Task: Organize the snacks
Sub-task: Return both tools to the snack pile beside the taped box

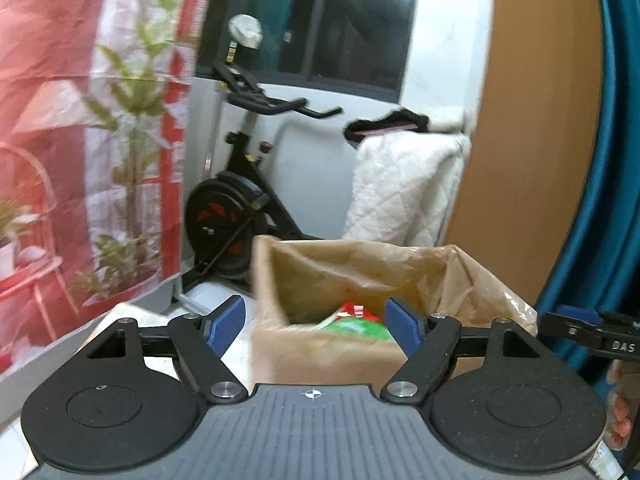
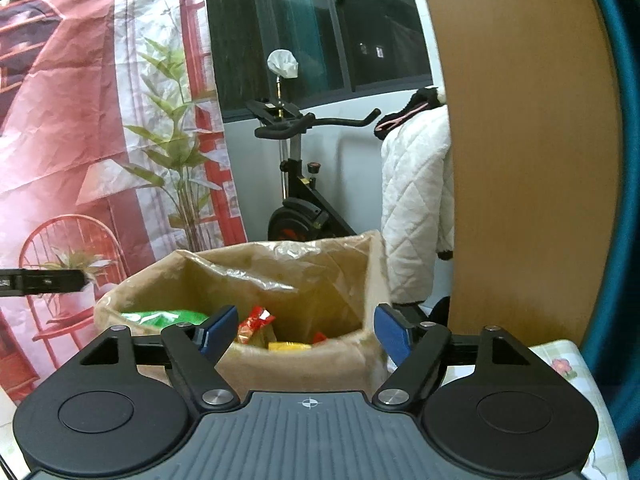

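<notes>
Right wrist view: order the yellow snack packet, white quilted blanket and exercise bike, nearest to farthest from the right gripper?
From the right gripper, open and empty:
1. Yellow snack packet: inside the brown box, just ahead between the fingers.
2. White quilted blanket: hanging behind the box, to the right.
3. Exercise bike: farthest, by the wall under the window, centre.

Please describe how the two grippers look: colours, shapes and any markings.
Both the left gripper and right gripper have black linkage arms, round black discs, silver pivot screws, blue fingers and a grey ribbed body with a white crosshair mark. No cables show.
</notes>
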Available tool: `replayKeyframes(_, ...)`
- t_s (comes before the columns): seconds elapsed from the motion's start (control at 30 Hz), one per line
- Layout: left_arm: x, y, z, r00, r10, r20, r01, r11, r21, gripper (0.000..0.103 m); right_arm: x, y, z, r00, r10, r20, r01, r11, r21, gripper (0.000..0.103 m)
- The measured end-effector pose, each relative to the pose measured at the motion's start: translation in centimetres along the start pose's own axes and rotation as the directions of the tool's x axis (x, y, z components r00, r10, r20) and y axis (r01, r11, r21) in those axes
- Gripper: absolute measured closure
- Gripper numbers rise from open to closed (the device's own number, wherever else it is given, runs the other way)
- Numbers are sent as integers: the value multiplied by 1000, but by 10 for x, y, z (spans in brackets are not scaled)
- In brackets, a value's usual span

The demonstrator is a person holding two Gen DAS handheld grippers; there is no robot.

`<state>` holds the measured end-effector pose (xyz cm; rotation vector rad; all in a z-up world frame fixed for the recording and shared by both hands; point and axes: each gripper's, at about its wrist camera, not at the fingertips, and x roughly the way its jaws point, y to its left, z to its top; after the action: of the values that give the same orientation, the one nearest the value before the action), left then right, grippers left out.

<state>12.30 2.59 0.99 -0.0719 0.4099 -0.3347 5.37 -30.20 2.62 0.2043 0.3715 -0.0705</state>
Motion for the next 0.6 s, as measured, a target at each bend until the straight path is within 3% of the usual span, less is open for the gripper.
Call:
replayKeyframes(0.2, -28, 32, -36, 996, 56, -69, -60, 997, -48, 24, -24, -29, -40, 998, -33, -48, 35, 999, 33, 32)
replayKeyframes(0.37, -20, 51, -71, 983, 85, -162, -102, 990, -98, 25, -16, -51, -88, 986, -75, -146, 89, 991, 95, 34)
replayKeyframes(0.6, 6, 65, -98, 969, 99, -225, -122, 988, -90, 33, 20, -55, -143, 957, -85, -279, 79, 996, -36, 46)
